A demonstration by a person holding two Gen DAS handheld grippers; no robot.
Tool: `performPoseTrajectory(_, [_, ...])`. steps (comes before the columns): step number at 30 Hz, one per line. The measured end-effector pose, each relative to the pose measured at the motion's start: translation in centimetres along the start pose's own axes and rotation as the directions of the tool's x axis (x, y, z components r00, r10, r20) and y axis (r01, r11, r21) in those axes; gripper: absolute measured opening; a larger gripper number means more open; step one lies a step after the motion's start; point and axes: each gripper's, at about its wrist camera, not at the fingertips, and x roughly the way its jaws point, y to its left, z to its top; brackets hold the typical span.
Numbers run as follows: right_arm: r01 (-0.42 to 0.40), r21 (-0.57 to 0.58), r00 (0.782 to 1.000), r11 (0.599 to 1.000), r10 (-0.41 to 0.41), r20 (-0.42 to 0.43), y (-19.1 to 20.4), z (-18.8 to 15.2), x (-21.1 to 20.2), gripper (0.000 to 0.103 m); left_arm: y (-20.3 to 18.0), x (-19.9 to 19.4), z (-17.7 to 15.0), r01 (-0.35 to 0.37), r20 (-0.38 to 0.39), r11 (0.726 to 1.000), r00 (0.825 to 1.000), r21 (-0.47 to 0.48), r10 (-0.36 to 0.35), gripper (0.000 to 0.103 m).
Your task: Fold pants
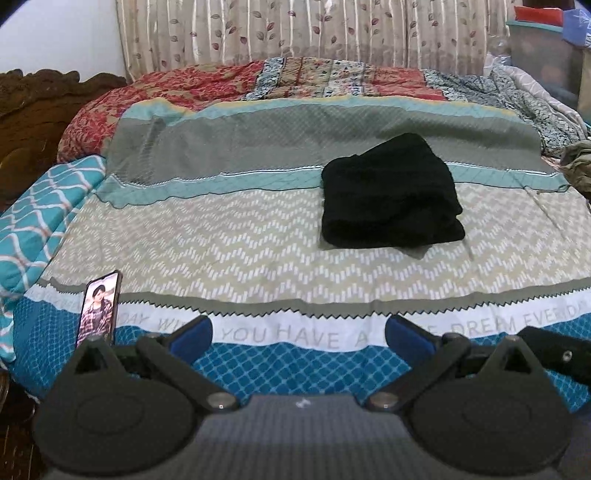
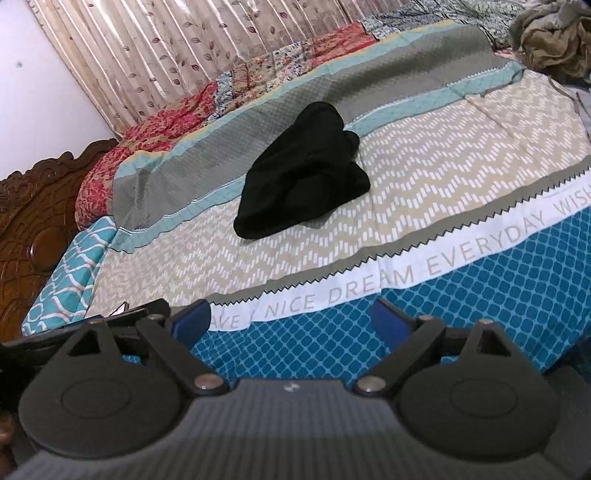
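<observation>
Black pants (image 1: 389,194) lie folded into a thick bundle on the patterned bedspread (image 1: 229,240), a little right of the middle of the bed. From the right wrist view the same pants (image 2: 301,173) look lumpy, with one end raised. My left gripper (image 1: 298,334) hangs open over the near edge of the bed, well short of the pants, with nothing between its blue pads (image 1: 195,332). My right gripper (image 2: 291,323) is open too, above the blue band of the bedspread (image 2: 461,206), also clear of the pants.
A phone (image 1: 99,308) with a lit screen stands propped at the near left of the bed. A carved wooden headboard (image 2: 33,221) closes the left side. Crumpled clothes (image 2: 550,35) lie at the far right, a curtain (image 1: 295,29) hangs behind, and a storage box (image 1: 543,62) stands at the back right.
</observation>
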Motion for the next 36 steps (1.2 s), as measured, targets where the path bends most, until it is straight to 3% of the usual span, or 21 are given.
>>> performPoseTrajectory(8, [0.009,0.024,1.000,1.000,-0.008,-0.029,-0.3,-0.1,0.3,0.095,0.2,-0.3,0.2,-0.076,0.023,0.997,0.997,0.021,0.075,0.103])
performPoseTrajectory(19, [-0.002,0.041,0.999,0.999,0.004,-0.049,0.0,-0.1,0.0,0.095,-0.2,-0.2,0.4,-0.031,-0.006,0.998,0.999,0.057,0.032,0.103])
performPoseTrajectory(27, [0.010,0.074,0.997,0.997,-0.004,-0.074,-0.6,-0.3,0.5,0.095,-0.5,-0.1,0.0,-0.059,-0.014,0.995,0.998,0.074,0.060,0.103])
performPoseTrajectory(36, [0.017,0.097,0.997,0.995,-0.010,-0.080,-1.1,-0.4,0.6,0.095,-1.2,0.8,-0.4,-0.040,-0.089,0.994,0.995,0.098,0.049,0.103])
